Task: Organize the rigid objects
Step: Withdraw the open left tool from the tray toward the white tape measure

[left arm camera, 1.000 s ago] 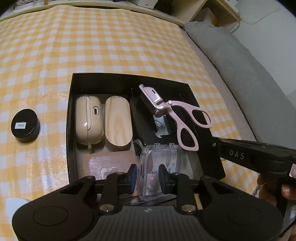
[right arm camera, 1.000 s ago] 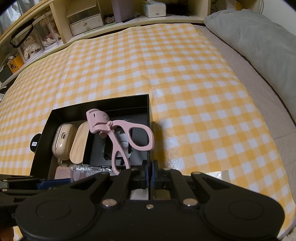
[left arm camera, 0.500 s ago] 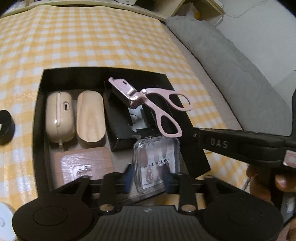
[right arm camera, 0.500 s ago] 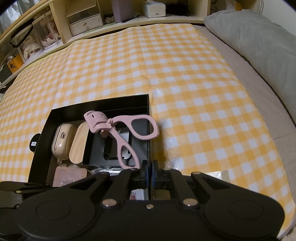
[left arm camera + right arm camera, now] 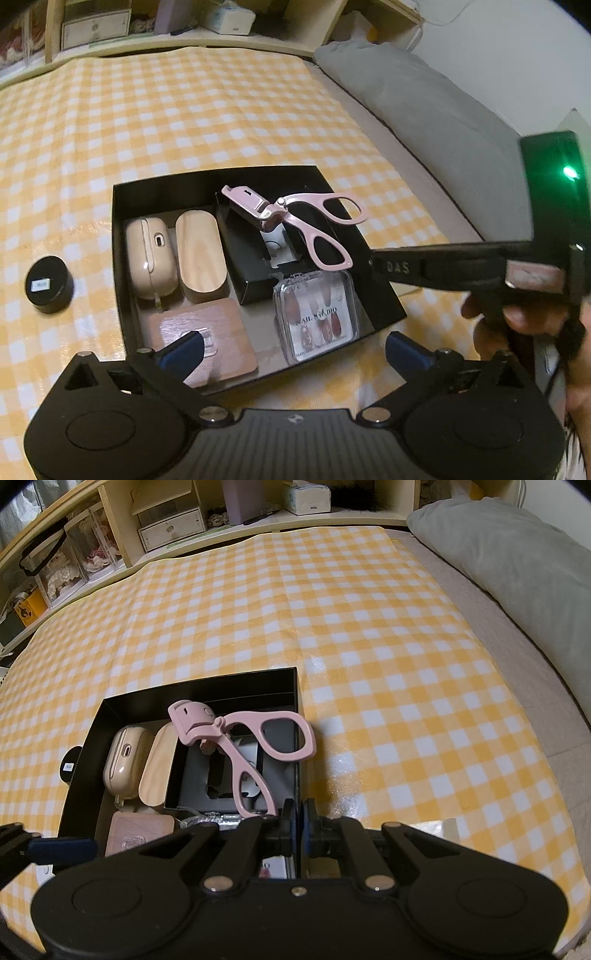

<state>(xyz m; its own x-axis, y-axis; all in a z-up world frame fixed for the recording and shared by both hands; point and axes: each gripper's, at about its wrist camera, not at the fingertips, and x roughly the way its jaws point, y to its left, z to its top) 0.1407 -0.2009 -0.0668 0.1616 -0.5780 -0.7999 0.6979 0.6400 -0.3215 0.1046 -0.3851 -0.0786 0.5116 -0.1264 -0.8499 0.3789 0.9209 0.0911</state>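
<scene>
black box (image 5: 122, 258) on yellow checked cloth (image 5: 184, 122). left gripper (image 5: 293, 349) spread wide, jaws just opened, nothing between pads; clear nail case (image 5: 317, 314) lies flat in box front corner. right gripper (image 5: 298, 821) pinched together, apparently on box wall. pink eyelash curler (image 5: 295, 225) rests across inner black tray (image 5: 255, 258).

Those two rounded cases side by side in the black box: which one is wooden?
The wooden case, nearer the pink eyelash curler; the beige case beside it is glossy with a small slot.

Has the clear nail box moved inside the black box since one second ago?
Yes. The clear nail box was upright between the left gripper's pads; now it lies flat in the black box, beside the wooden square, released.
</scene>
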